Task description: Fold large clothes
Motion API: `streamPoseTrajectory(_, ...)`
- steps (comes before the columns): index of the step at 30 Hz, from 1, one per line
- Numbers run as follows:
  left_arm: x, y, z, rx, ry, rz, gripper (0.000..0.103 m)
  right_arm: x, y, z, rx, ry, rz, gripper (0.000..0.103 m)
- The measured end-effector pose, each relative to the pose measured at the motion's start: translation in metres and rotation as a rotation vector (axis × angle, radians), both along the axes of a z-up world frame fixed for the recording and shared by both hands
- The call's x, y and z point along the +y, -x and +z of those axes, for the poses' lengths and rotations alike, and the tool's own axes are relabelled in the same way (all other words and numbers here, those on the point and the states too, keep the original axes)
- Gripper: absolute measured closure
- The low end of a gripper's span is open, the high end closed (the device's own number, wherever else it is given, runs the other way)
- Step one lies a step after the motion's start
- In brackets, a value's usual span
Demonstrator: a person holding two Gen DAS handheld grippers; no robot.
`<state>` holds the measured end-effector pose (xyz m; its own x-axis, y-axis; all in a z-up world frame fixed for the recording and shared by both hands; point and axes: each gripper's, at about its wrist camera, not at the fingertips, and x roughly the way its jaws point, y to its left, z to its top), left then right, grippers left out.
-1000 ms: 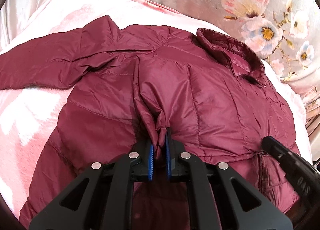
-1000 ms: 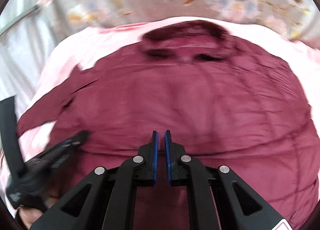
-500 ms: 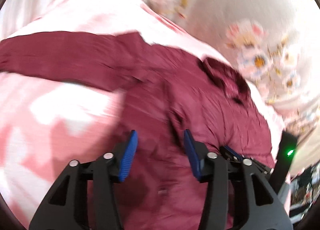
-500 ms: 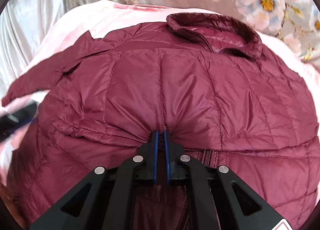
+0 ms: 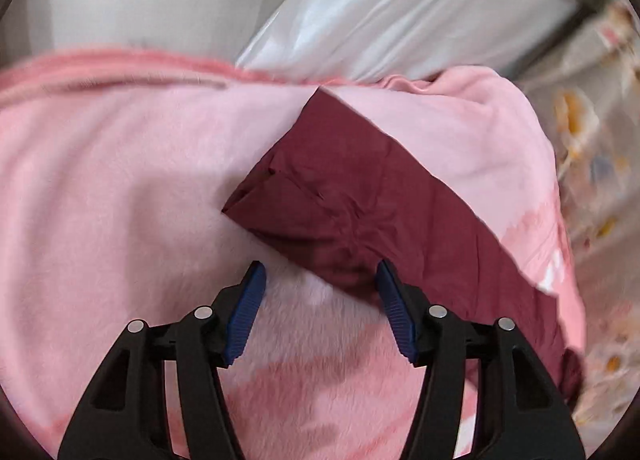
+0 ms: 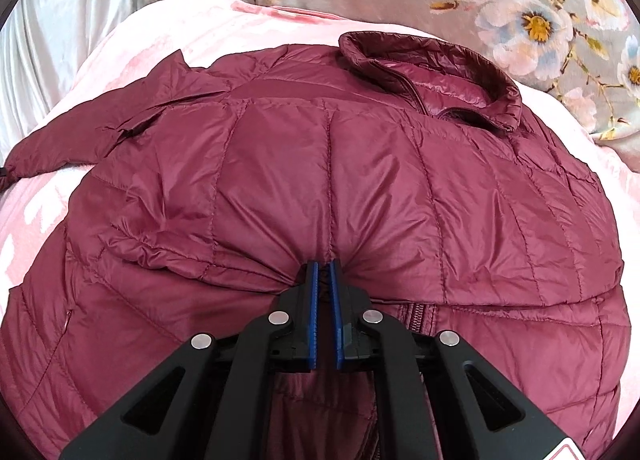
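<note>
Jacket (image 6: 360, 188) lies flat on the pink blanket (image 6: 132, 40), collar (image 6: 436, 76) away from the right gripper (image 6: 325, 272), which pinches a fold of its quilting. Only the left view shows the sleeve (image 5: 360, 204), stretched diagonally; left gripper (image 5: 320, 280) hangs spread wide over it, holding nothing.

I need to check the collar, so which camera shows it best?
The right wrist view: the collar stands sharp and whole at the top of the jacket. The left wrist view shows only a blurred sleeve, no collar.

Glossy quilted jacket (image 6: 360, 180), fluffy pink blanket (image 5: 120, 200), seemingly satiny grey sheet (image 5: 400, 8)
</note>
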<state>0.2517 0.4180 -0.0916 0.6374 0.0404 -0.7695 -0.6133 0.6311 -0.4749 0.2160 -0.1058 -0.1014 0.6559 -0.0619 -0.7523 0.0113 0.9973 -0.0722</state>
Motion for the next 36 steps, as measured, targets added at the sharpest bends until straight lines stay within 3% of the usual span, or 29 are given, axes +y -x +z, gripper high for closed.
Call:
streamPoseTrajectory(1,0.001,-0.003,0.002,-0.018,0.002,0.015,0.048,-0.001,0.000,0.000,-0.001,-0.004,0.000,0.095)
streamPoseTrajectory(3,-0.002,-0.010,0.002,-0.038,0.040,-0.011,0.069,-0.001,0.000,0.000,-0.002,-0.014,0.000,0.095)
streamPoseTrajectory(4,-0.004,-0.019,0.004,-0.039,0.070,-0.034,0.100,-0.003,0.001,0.001,-0.004,-0.029,0.000,0.095)
streamPoseTrajectory(6,-0.017,-0.032,0.015,-0.048,0.080,-0.064,0.100,-0.006,0.002,0.003,-0.010,-0.055,-0.004,0.095)
streamPoseTrajectory(10,-0.076,-0.046,0.083,-0.153,-0.069,-0.205,0.101,-0.018,0.025,0.020,-0.076,-0.110,-0.054,0.093)
streamPoseTrajectory(13,-0.155,-0.053,0.150,-0.257,-0.186,-0.404,0.101,-0.036,0.053,0.035,-0.107,-0.192,-0.081,0.093)
streamPoseTrajectory(16,-0.240,-0.044,0.196,-0.351,-0.257,-0.598,0.101,-0.055,0.073,0.043,-0.120,-0.199,-0.117,0.093)
streamPoseTrajectory(21,-0.382,-0.028,0.219,-0.413,-0.220,-0.903,0.100,-0.102,0.111,0.047,-0.123,-0.227,-0.222,0.093)
streamPoseTrajectory(24,-0.462,-0.017,0.197,-0.356,-0.185,-1.030,0.090,-0.124,0.131,0.045,-0.130,-0.232,-0.271,0.092)
streamPoseTrajectory(26,-0.501,-0.013,0.168,-0.282,-0.122,-1.101,0.053,-0.135,0.141,0.044,-0.129,-0.234,-0.293,0.092)
streamPoseTrajectory(27,-0.516,-0.010,0.152,-0.249,-0.089,-1.115,0.046,-0.140,0.143,0.042,-0.127,-0.237,-0.301,0.090)
streamPoseTrajectory(28,-0.527,-0.003,0.137,-0.228,-0.070,-1.119,0.044,-0.145,0.145,0.041,-0.124,-0.248,-0.308,0.087)
streamPoseTrajectory(30,-0.533,0.006,0.115,-0.192,-0.055,-1.125,0.044,-0.154,0.148,0.039,-0.124,-0.277,-0.313,0.068)
streamPoseTrajectory(32,-0.528,0.012,0.103,-0.169,-0.001,-1.124,0.040,-0.159,0.149,0.040,-0.131,-0.308,-0.312,0.062)
streamPoseTrajectory(34,-0.500,0.010,0.098,-0.182,0.074,-1.069,0.038,-0.160,0.145,0.042,-0.136,-0.325,-0.300,0.058)
streamPoseTrajectory(36,-0.470,0.007,0.096,-0.196,0.085,-0.992,0.036,-0.162,0.133,0.047,-0.139,-0.361,-0.275,0.049)
